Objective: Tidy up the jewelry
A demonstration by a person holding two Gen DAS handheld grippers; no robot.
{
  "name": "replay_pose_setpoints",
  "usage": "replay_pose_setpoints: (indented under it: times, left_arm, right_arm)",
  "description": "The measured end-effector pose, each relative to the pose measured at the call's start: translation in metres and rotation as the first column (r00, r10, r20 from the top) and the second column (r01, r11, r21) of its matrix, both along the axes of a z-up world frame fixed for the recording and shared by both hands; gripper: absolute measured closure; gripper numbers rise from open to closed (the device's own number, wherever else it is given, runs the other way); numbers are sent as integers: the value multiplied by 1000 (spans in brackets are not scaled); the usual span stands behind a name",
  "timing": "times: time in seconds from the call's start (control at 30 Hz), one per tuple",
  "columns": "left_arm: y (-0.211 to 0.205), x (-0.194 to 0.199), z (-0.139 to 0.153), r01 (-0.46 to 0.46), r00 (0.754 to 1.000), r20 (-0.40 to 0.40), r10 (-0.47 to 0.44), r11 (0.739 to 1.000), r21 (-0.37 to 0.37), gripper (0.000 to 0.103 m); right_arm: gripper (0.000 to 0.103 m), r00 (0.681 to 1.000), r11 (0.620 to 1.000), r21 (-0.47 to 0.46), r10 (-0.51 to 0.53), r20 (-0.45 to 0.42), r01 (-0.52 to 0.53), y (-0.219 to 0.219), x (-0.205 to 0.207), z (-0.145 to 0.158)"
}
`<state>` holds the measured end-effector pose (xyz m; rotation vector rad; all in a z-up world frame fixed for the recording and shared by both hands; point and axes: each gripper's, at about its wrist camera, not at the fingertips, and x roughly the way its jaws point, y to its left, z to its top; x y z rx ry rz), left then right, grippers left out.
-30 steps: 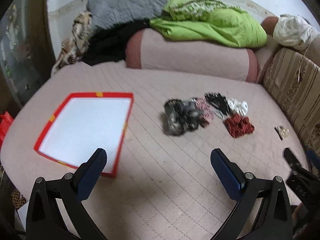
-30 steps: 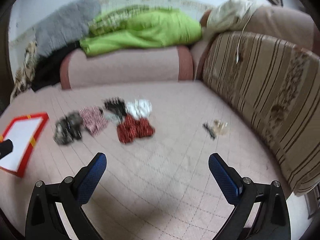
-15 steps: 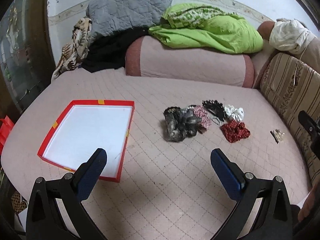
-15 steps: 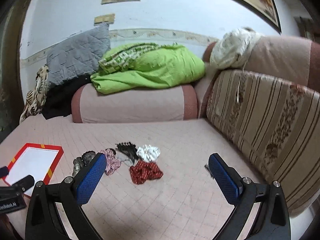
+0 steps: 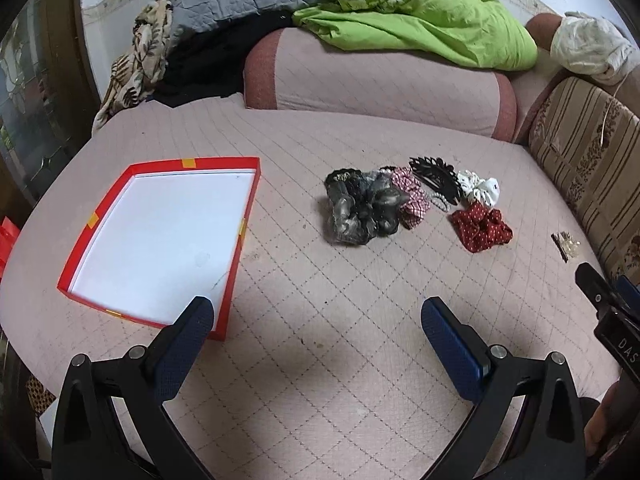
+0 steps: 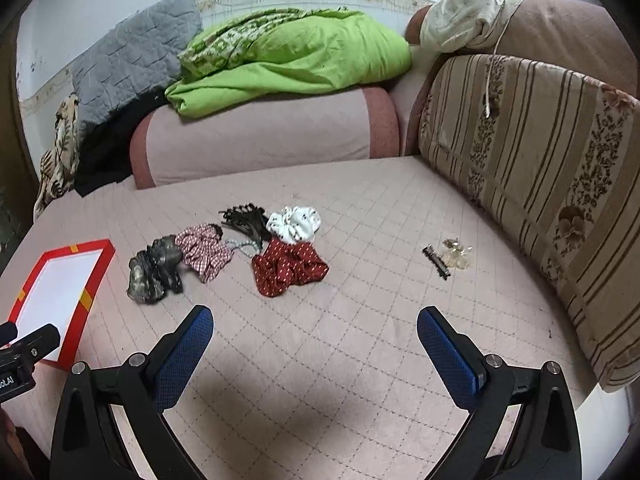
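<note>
Red-rimmed tray (image 5: 158, 236) lies empty on the pink quilted bed (image 5: 320, 360), well left of the scrunchie pile (image 5: 404, 204). Both the left gripper (image 5: 316, 320) and right gripper (image 6: 314, 320) hover with fingers spread wide, holding nothing.

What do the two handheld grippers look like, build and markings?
Both match: the left gripper and right gripper have black angular frames with silver bolts, and jaws faced with blue dimpled pads. The right gripper's body bears white lettering, partly cut off. No cables or sleeves visible.
</note>
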<state>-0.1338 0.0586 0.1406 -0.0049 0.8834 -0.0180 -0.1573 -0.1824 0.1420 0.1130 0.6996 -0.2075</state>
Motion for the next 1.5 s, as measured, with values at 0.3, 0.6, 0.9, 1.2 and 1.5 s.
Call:
replay_pose_setpoints:
  times: [0.3,0.6,0.9,1.2,1.5]
  left_arm:
    - [-3,14,-18,9,999,-49,-8,1000,17,0]
    - [15,45,-20,27,998,-56,-30,998,-49,0]
    - [9,122,-48,84,987,-122,-103,985,-149,23]
    - [3,186,-91,62,974,-192,-124,952,-298,24]
    - [-8,200,-108,70,959,-235,-156,939,-337,65]
  right_arm:
    - [0,998,1000,2,29,-56,-29,5,11,-22]
    - [6,992,997,-1,70,-103,-71,-4,42,-37]
    - [13,981,993,43,117,-153,-112,-20,108,-63]
    - [14,976,986,124,136,-170,-115,-25,158,-87]
    - [48,970,986,137,124,-207,-97,-17,175,-107]
